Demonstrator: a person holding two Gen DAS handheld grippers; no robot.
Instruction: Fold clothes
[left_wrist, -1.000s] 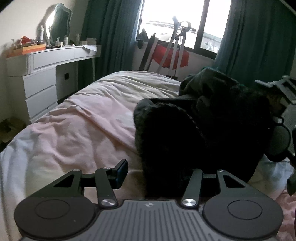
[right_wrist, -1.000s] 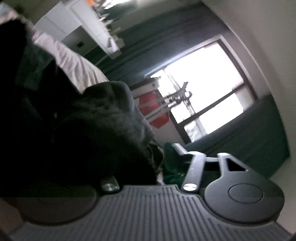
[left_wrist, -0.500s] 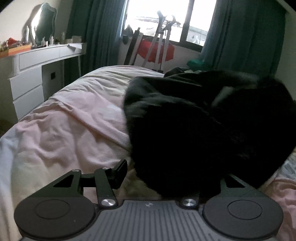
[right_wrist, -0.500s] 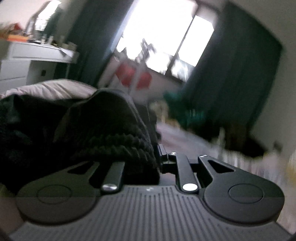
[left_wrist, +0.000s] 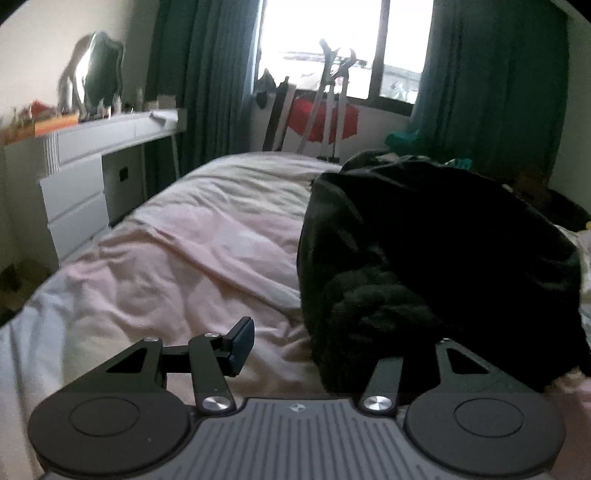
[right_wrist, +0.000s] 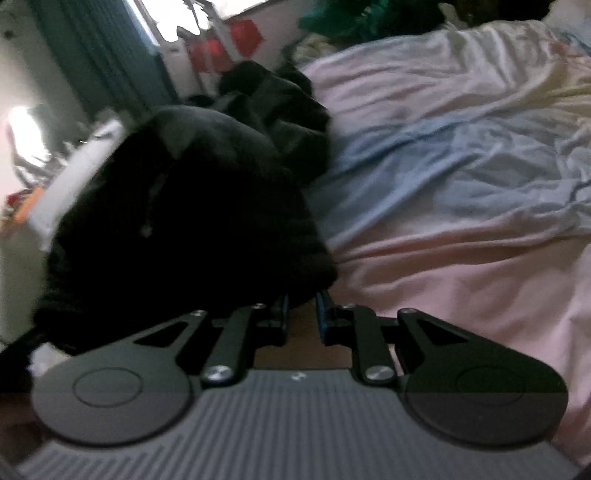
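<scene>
Right gripper (right_wrist: 303, 317) first: its jaws stand narrow, a slim gap between the blue pads, and they have just been opening a little; nothing shows between them, though the fuzzy hem of the black garment (right_wrist: 184, 206) hangs just past the fingertips. The left gripper (left_wrist: 317, 347) is roughly half open. One pad (left_wrist: 242, 345) sits bare over the sheet, while the other finger is buried under the garment's near edge, so the pads do not pinch the cloth. The garment itself lies on the pink bedsheet (left_wrist: 184, 266) as a thick, bunched mound towards the right side of the bed in the left wrist view, its layers doubled over but lumpy. By the look of it a fold has been laid and let go, and the task is somewhere in the middle. The next move probably calls for finding a clean edge or corner, which is hard to pick out in such dark, plush cloth, then gripping it with both tools and drawing it flat before another fold. The rumpled sheet could get pinched along with the hem — the main risk. Further off are a white dresser (left_wrist: 74, 184) with a mirror (left_wrist: 99, 81), teal curtains (left_wrist: 207, 74) and a heap of green clothes (right_wrist: 343, 18) at the far end, none of them in the way.
</scene>
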